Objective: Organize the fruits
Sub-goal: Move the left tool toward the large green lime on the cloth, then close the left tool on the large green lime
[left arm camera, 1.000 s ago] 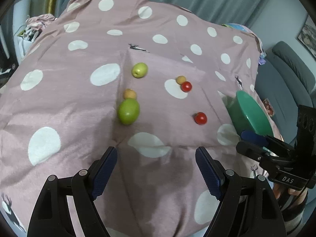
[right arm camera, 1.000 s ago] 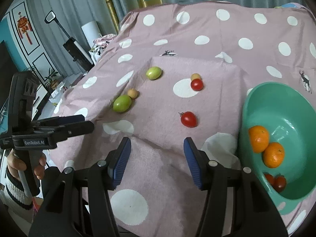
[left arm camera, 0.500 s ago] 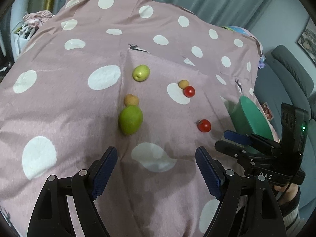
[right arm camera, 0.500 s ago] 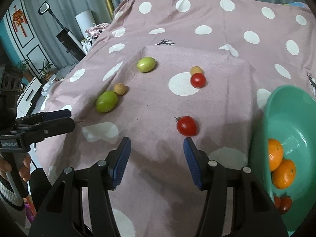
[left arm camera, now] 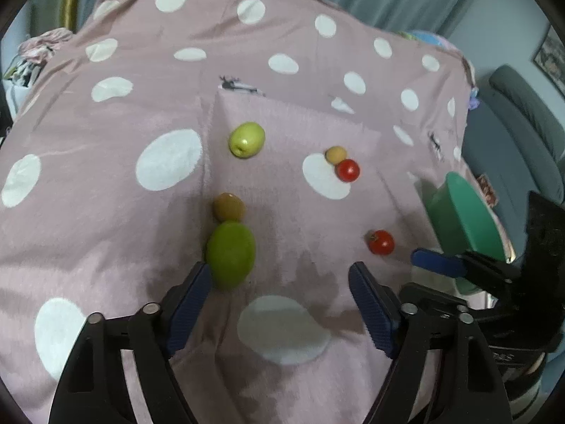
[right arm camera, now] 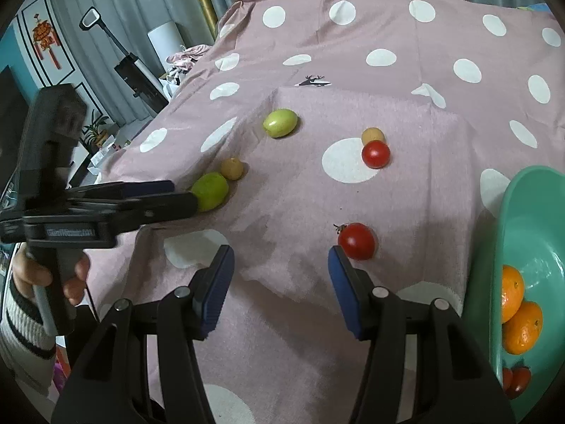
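While its jaws have just been closing a little, we see the left gripper [left arm camera: 280, 277] parted and holding nothing, its left pad right by the large green fruit [left arm camera: 231, 253], contact unclear. A small brown fruit [left arm camera: 229, 207] touches that one on its far side. Farther out lie a second green fruit [left arm camera: 246, 139], a tan fruit [left arm camera: 335, 154] touching a red tomato [left arm camera: 347, 170], and another tomato [left arm camera: 381, 242] off to the right. We see the right gripper [right arm camera: 280, 265] partly open and empty; that nearer tomato [right arm camera: 356, 241] sits just past its right pad, apart from it. The green bowl [right arm camera: 522, 219] at the right edge holds two oranges [right arm camera: 519, 314] and some small tomatoes [right arm camera: 515, 381]. All loose fruit rests on the pink dotted cloth [right arm camera: 406, 81].
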Motion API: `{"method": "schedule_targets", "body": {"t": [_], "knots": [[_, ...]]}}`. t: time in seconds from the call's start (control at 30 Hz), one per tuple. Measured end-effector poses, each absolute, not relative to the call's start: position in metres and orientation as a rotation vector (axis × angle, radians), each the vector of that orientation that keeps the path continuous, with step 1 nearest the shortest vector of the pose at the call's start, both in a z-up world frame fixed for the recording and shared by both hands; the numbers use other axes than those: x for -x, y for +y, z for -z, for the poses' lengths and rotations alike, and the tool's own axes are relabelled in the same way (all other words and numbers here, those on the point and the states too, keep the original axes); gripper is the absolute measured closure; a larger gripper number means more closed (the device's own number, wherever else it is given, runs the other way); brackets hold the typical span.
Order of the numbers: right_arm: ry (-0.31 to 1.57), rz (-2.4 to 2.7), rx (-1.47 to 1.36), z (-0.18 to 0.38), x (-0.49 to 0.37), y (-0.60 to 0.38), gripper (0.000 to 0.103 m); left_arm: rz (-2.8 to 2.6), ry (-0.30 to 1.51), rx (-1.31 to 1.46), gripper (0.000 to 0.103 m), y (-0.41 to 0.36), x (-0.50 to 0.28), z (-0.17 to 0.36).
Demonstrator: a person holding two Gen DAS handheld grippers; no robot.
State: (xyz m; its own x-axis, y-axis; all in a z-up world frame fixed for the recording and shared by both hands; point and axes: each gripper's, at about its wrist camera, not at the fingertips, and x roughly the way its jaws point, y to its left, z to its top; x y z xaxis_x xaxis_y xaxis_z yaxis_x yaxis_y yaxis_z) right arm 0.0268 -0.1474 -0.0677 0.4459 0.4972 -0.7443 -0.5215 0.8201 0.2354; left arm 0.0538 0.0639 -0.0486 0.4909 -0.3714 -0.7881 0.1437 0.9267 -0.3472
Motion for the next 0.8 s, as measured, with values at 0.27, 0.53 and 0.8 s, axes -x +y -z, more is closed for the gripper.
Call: {"method": "schedule_targets", "body": {"t": [0.27, 0.53, 0.8], "knots": [[0.917, -0.646, 0.001, 0.071, -0.028, -0.154, 0.048, 0.297, 1.041, 0.202, 0.029, 0.056, -0.068, 0.052], [0.926, -0.700, -0.012, 0.074, -0.026, -0.143, 0.047, 0.275, 1.115, 0.203, 0.030, 0.058, -0.084, 0.061], [0.954, -0.788, -0.025, 0.082, -0.035, -0.116, 0.047, 0.324, 1.202, 0.346, 0.048, 0.066, -0.098, 0.073]]}}
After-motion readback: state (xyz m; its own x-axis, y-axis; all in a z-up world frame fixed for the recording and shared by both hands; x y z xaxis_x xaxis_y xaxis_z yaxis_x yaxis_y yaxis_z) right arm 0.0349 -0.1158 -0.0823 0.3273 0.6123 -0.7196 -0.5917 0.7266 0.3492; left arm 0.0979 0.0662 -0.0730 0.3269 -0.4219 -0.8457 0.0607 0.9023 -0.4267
